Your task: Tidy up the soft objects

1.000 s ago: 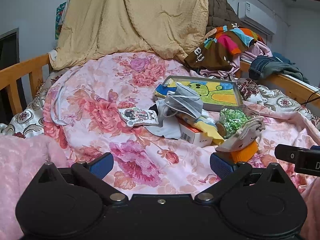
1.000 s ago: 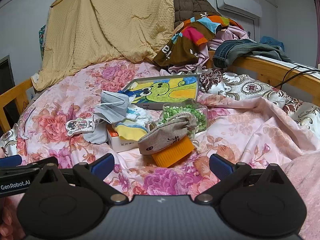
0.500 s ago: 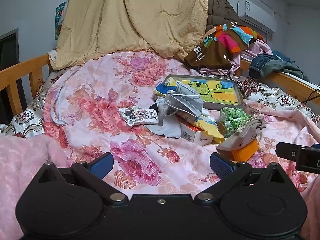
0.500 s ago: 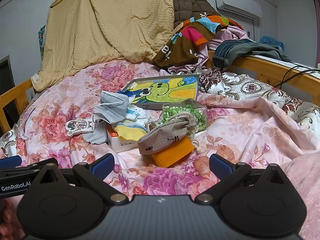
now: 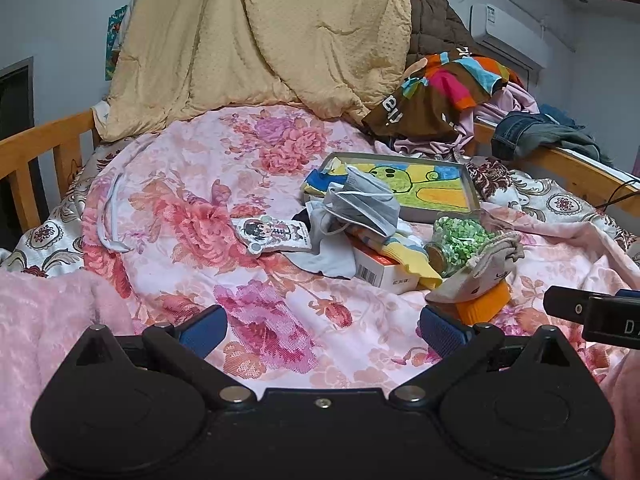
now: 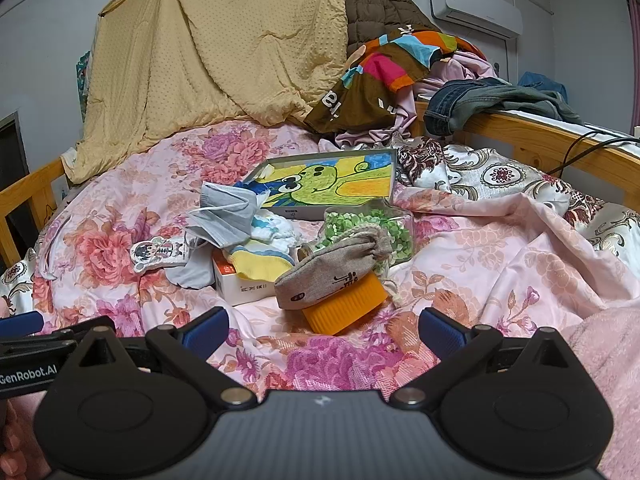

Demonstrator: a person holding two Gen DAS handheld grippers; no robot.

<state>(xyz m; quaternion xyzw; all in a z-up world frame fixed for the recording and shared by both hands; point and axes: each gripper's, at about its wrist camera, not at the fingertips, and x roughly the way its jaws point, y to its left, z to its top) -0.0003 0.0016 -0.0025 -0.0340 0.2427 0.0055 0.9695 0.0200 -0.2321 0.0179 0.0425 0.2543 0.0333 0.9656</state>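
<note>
A small heap lies mid-bed on the floral quilt. In it are a grey face mask [image 5: 362,200] [image 6: 226,212], a grey cloth [image 5: 332,254], a yellow and white sock [image 6: 258,258] [image 5: 408,254] draped on a white box [image 6: 244,288], and a grey drawstring pouch [image 6: 332,274] [image 5: 476,276] resting on an orange lid [image 6: 346,306]. A cartoon-print plush charm [image 5: 276,234] [image 6: 160,254] lies to the left. My left gripper [image 5: 322,330] and right gripper [image 6: 322,330] both stand open and empty, short of the heap.
A jar of green bits [image 6: 372,228] and a picture box with a green cartoon [image 6: 328,186] sit behind the heap. Clothes [image 6: 384,76] and a tan blanket [image 5: 256,40] pile at the back. Wooden rails [image 5: 36,156] [image 6: 560,136] bound both sides. A cable [image 6: 580,148] hangs right.
The left view has drifted slightly, so the heap sits a little lower and further right in it. Both grippers stay open; nothing on the bed has moved.
</note>
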